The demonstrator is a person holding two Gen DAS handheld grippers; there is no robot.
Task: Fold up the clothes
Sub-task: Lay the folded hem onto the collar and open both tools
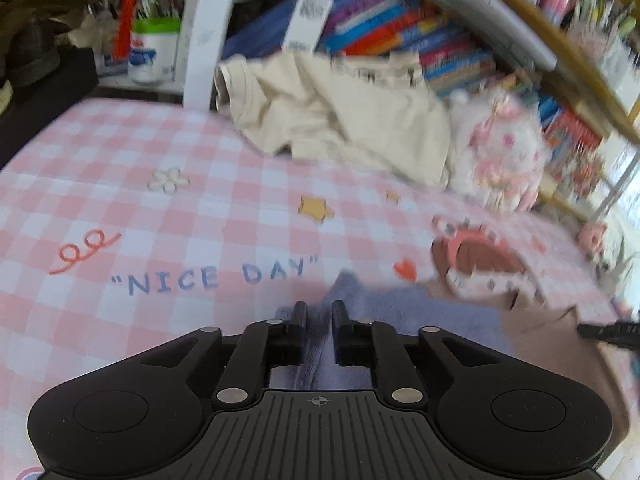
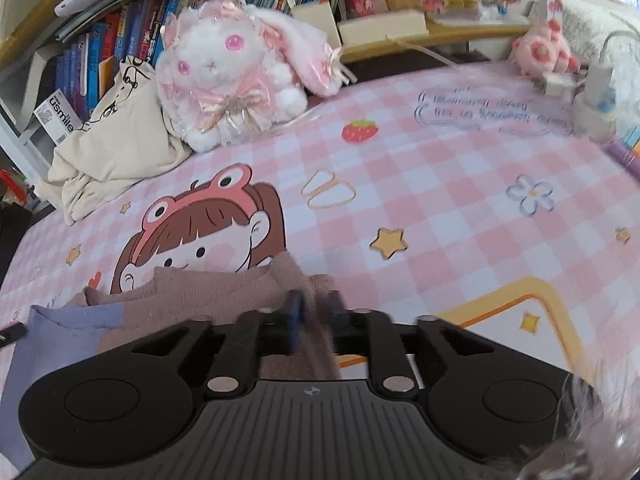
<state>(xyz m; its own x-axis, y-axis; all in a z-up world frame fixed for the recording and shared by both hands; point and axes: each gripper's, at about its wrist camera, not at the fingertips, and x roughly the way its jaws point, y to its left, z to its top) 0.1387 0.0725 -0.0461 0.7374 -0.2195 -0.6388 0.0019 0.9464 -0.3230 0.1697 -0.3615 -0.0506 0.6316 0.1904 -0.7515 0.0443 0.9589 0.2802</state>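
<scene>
Knit, mauve-and-lavender sweater lies low-centre on the checked mat; we see left gripper and right gripper, both nearly closed, pinching opposite ends of its hem.

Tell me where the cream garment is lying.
The cream garment lies crumpled at the pink checked sheet's far left edge in the right wrist view, between the white plush rabbit and the bookshelf.

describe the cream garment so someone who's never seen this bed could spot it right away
Start at the pink-and-white checked bedsheet and look to its far edge, under the shelf of colourful books. There a crumpled cream cotton garment lies heaped beside the fluffy white-and-pink plush rabbit. It alone is plain cream and unfolded.
</scene>
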